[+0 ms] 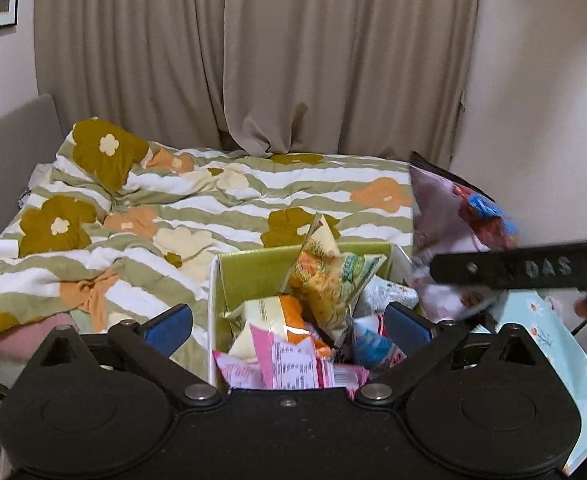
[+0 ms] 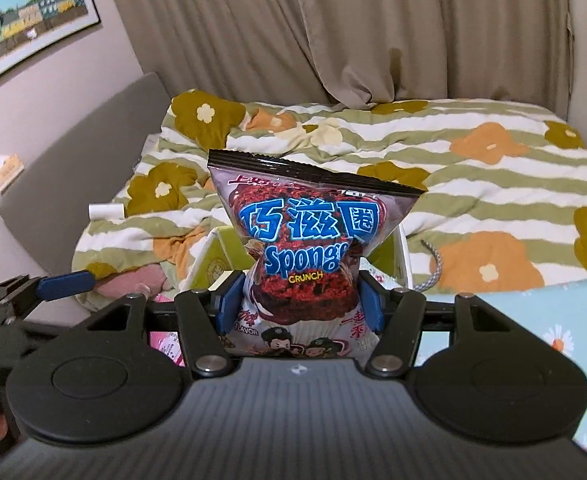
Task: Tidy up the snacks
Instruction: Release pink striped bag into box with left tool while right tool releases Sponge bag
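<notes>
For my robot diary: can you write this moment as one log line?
left gripper: open, empty | right gripper: holding chip bag | box: snacks inside | step: bag not yet in

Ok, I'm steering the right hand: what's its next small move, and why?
Probably lower the Sponge Crunch bag into the green-lined box and release: the right tool pinches it just above the box, while the left tool is open and empty.

Both black grippers, left gripper (image 1: 289, 322) and right gripper (image 2: 299, 304), have blue-padded jaws and silver screws

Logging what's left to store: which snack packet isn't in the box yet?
The purple Sponge Crunch bag, clamped upright in the right gripper; the others lie in the green-lined box.
</notes>
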A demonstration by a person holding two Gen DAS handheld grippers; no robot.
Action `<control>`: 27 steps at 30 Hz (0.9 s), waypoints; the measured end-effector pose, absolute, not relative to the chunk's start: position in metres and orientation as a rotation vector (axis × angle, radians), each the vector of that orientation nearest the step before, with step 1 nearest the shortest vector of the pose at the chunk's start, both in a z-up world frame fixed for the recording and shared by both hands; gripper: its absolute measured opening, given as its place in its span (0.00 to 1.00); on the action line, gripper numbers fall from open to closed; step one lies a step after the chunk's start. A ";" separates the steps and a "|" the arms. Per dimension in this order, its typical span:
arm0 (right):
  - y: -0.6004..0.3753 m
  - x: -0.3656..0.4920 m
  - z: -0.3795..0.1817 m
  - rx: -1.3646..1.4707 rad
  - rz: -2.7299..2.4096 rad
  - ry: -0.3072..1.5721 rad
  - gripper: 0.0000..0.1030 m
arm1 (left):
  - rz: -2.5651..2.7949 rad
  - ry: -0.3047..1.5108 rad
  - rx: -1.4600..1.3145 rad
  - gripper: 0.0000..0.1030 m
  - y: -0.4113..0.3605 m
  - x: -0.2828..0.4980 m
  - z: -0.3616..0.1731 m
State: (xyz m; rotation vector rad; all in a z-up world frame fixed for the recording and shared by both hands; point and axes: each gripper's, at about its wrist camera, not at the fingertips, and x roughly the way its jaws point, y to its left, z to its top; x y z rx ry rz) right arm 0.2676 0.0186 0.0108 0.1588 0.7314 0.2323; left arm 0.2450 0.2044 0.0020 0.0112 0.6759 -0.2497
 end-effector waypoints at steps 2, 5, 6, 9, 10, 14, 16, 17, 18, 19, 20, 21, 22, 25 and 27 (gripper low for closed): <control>0.023 0.271 0.010 0.158 0.243 0.743 0.73 | -0.251 0.685 0.006 1.00 0.207 0.244 -0.001; 0.031 0.277 0.007 0.169 0.254 0.751 0.74 | -0.242 0.701 0.009 1.00 0.211 0.245 -0.006; 0.033 0.280 0.005 0.175 0.253 0.750 0.75 | -0.240 0.705 0.009 1.00 0.213 0.244 -0.007; 0.036 0.286 -0.003 0.210 0.252 0.754 1.00 | -0.234 0.721 0.005 1.00 0.216 0.242 -0.010; 0.037 0.286 -0.006 0.222 0.249 0.751 1.00 | -0.235 0.727 0.003 1.00 0.217 0.241 -0.013; 0.037 0.280 -0.015 0.237 0.218 0.743 1.00 | -0.243 0.753 0.001 1.00 0.219 0.240 -0.020; 0.036 0.276 -0.016 0.234 0.200 0.730 1.00 | -0.249 0.764 -0.001 1.00 0.219 0.241 -0.023; 0.035 0.275 -0.016 0.238 0.198 0.726 1.00 | -0.251 0.768 -0.002 1.00 0.218 0.241 -0.023; 0.033 0.274 -0.016 0.242 0.197 0.727 1.00 | -0.251 0.771 -0.005 1.00 0.217 0.241 -0.024; 0.032 0.273 -0.016 0.246 0.192 0.727 1.00 | -0.249 0.773 -0.008 1.00 0.217 0.240 -0.024; 0.030 0.271 -0.016 0.247 0.190 0.725 1.00 | -0.246 0.772 -0.013 1.00 0.216 0.238 -0.023; 0.029 0.269 -0.014 0.244 0.191 0.721 1.00 | -0.244 0.768 -0.019 1.00 0.215 0.235 -0.022; 0.028 0.267 -0.013 0.241 0.193 0.715 1.00 | -0.242 0.763 -0.024 1.00 0.216 0.234 -0.021; 0.023 0.261 -0.007 0.234 0.197 0.686 1.00 | -0.224 0.751 -0.030 1.00 0.212 0.224 -0.018; 0.017 0.256 -0.003 0.236 0.209 0.672 1.00 | -0.210 0.748 -0.037 1.00 0.208 0.218 -0.017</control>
